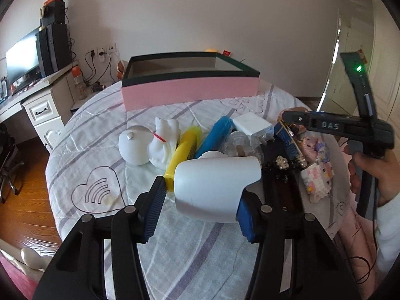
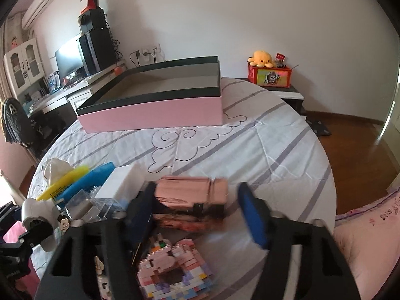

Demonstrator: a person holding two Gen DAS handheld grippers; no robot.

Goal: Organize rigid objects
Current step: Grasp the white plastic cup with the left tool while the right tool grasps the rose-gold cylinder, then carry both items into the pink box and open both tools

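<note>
Pick-up step judged in hand; left tongs [image 1: 200, 195] clamped on white cup-like object [image 1: 215, 187], lifted over the bed [image 1: 100, 135]; right tongs [image 2: 197, 207] narrowed around pink box [image 2: 192, 192], left pad touching, gap seen at right pad, grip not confirmed. Next: carry to pink tray [image 2: 155, 115], open and empty beyond the pile. Clutter below: block model [image 2: 172, 275], yellow tube [image 1: 180, 155], blue tube [image 1: 215, 135]; snagging possible.

A smooth matt plastic bottle [image 1: 215, 187] lies on quilted cloth bedding [image 1: 100, 145] near a matt pink cardboard box [image 1: 190, 92].
</note>
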